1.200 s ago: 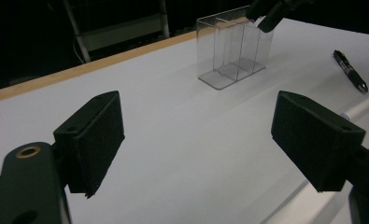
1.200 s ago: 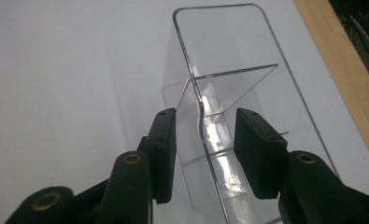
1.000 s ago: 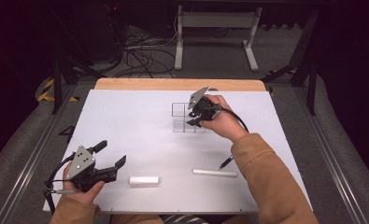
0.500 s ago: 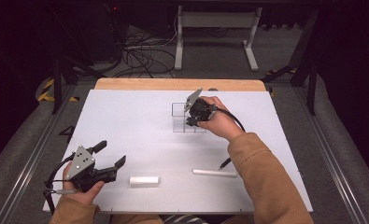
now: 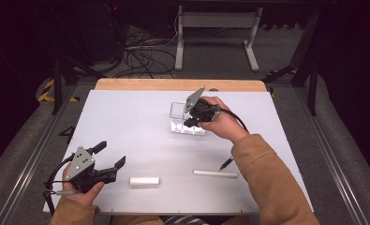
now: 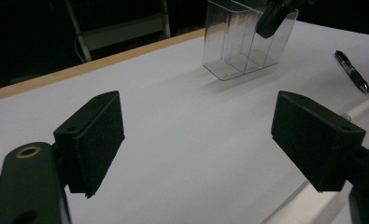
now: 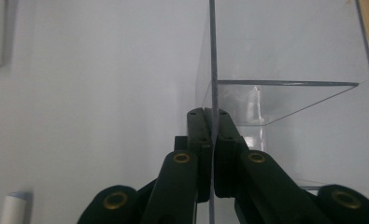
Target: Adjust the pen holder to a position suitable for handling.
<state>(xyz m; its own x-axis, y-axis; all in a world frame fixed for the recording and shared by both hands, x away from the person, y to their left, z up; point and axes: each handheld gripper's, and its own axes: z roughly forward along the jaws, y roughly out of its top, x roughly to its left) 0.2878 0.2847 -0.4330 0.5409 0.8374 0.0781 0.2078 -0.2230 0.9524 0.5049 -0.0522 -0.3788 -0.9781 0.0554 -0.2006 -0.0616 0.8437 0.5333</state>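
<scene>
A clear plastic organizer box (image 5: pixel 179 111) with dividers stands upright at the table's far middle. My right gripper (image 5: pixel 189 123) reaches into it from above and is shut on one of its thin clear walls. In the right gripper view the jaws (image 7: pixel 212 116) pinch that wall (image 7: pixel 212 56) edge-on. My left gripper (image 5: pixel 111 153) rests open and holding nothing near the front left corner. From the left gripper view, the box (image 6: pixel 238 46) stands far ahead beyond the open jaws (image 6: pixel 196 135).
A white block (image 5: pixel 144 181) lies near the front edge, and a white stick (image 5: pixel 215 174) lies to its right. A black pen (image 5: pixel 226 163) lies just beyond the stick. The white table (image 5: pixel 126 117) has a wooden strip (image 5: pixel 173 85) along its far edge.
My right gripper has shifted slightly left and down at the clear box. The left gripper and the loose items have not moved.
</scene>
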